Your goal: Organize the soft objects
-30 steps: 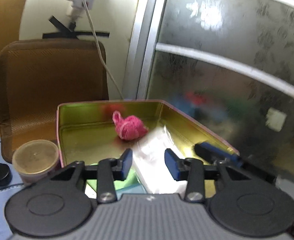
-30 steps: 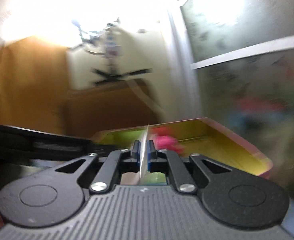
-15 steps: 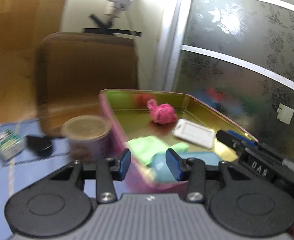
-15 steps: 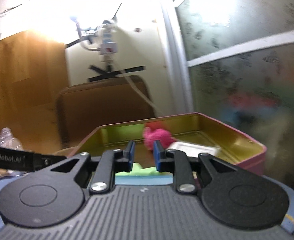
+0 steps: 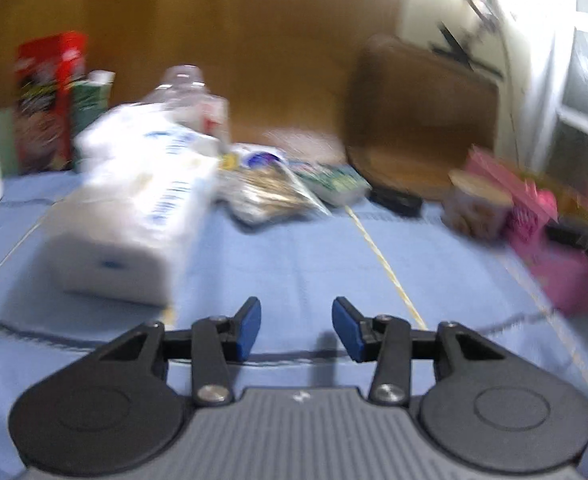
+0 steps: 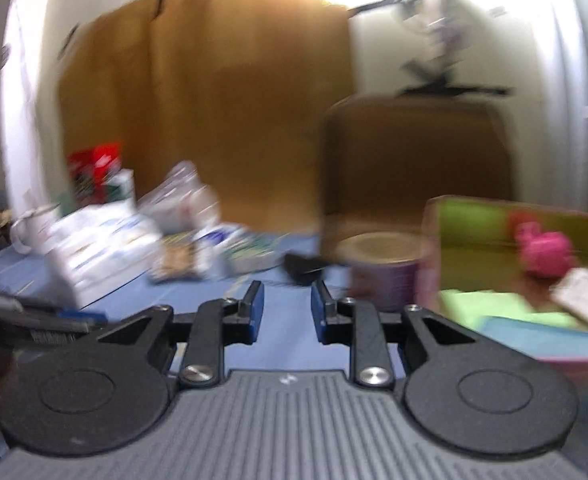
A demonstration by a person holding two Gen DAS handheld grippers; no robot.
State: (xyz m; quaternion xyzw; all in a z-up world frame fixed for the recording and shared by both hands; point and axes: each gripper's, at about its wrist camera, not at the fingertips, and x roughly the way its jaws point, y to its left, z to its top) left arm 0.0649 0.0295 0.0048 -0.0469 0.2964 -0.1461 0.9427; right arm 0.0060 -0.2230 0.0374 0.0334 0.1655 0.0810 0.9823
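Your left gripper (image 5: 296, 328) and right gripper (image 6: 281, 312) are both opening, fingers empty over the blue cloth-covered table (image 5: 294, 264). Only your right view looks inside the pink-walled tin (image 6: 428, 240) at the table's right edge: a fuzzy pink knitted ball (image 6: 544, 254), flat green and blue cloths. Your left view shows a soft white tissue pack (image 5: 133, 208) near the table's left edge.

I see a tissue pack (image 5: 133, 216) on the tablecloth (image 5: 294, 264) to my left, a bottle (image 5: 189, 96) behind it, and the tin (image 6: 534, 280) far right, a jar (image 6: 382, 268) just left of it.
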